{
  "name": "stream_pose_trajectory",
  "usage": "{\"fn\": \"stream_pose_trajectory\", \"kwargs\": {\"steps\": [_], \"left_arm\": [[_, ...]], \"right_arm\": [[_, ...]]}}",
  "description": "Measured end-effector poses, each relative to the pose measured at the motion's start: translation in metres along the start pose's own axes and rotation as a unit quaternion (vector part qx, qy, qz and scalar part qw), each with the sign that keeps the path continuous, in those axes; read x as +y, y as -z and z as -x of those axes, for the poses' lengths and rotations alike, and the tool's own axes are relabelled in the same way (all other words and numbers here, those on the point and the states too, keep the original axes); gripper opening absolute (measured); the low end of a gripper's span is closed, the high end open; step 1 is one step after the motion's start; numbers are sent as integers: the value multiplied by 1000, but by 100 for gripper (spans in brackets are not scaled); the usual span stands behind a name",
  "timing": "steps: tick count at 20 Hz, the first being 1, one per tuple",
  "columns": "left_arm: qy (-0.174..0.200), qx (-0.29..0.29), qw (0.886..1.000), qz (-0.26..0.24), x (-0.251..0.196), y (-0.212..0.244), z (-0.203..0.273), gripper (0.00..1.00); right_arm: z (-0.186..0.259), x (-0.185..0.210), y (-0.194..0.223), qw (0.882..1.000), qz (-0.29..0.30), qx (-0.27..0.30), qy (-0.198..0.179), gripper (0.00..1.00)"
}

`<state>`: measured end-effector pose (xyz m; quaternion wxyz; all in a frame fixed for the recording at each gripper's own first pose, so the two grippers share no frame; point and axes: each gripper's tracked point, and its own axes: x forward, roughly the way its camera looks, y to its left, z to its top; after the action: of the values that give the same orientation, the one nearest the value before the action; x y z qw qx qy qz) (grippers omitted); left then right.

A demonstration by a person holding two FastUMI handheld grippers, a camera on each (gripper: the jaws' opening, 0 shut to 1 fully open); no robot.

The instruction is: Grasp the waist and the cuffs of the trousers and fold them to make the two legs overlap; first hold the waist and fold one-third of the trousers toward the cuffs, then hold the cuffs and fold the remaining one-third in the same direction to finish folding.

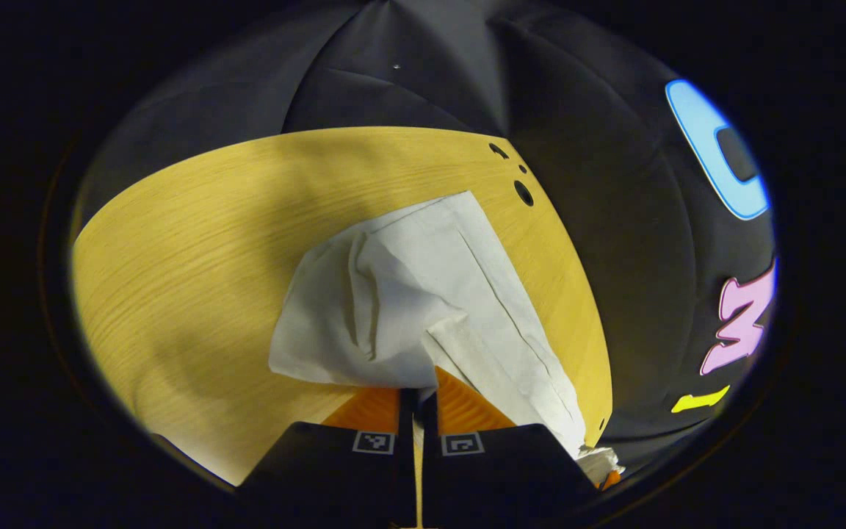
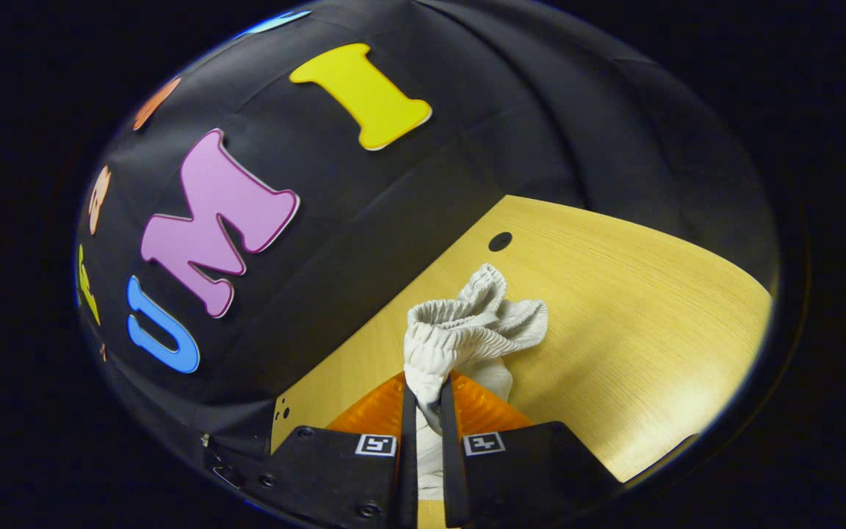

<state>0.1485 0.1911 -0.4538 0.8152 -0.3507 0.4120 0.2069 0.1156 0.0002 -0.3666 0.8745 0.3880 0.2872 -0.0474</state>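
The pale grey-white trousers (image 1: 423, 294) lie partly on the wooden table (image 1: 188, 250). In the left gripper view my left gripper (image 1: 418, 393) is shut on the cuff end, and the leg fabric spreads away from the fingers toward the table's far corner. In the right gripper view my right gripper (image 2: 427, 400) is shut on the gathered elastic waist (image 2: 467, 323), which bunches up above the fingers over the table (image 2: 628, 308). Cloth hangs down between the right fingers.
The table's edge (image 1: 584, 294) runs close by the trousers, with the black booth wall (image 1: 614, 184) beyond it. Small dark holes (image 1: 523, 192) mark the table corner, and another hole (image 2: 500, 241) sits near the waist. Bare wood lies to the left (image 1: 173, 294).
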Motion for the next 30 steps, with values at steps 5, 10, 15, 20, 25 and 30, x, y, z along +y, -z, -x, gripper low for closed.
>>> {"fn": "stream_pose_trajectory", "kwargs": {"steps": [5, 10, 15, 20, 25, 30], "left_arm": [[10, 14, 1000, -18, -7, 8, -11, 9], [14, 22, 999, -21, -9, 9, -15, 9], [11, 28, 999, -28, -9, 10, -15, 9], [8, 32, 999, -33, -9, 11, -15, 9], [8, 32, 999, -32, -8, 11, -16, 9], [13, 23, 999, -20, -8, 10, -13, 9]], "right_arm": [[-11, 64, 34, 993, 112, 13, -44, 18], [-38, 123, 99, 979, 171, 64, -86, 18], [-59, 116, 143, 951, 261, 135, -93, 12], [-72, 106, 162, 942, 265, 184, -94, 21], [-57, 144, 160, 945, 220, 184, -157, 59], [-56, 125, 144, 949, 220, 179, -134, 65]]}}
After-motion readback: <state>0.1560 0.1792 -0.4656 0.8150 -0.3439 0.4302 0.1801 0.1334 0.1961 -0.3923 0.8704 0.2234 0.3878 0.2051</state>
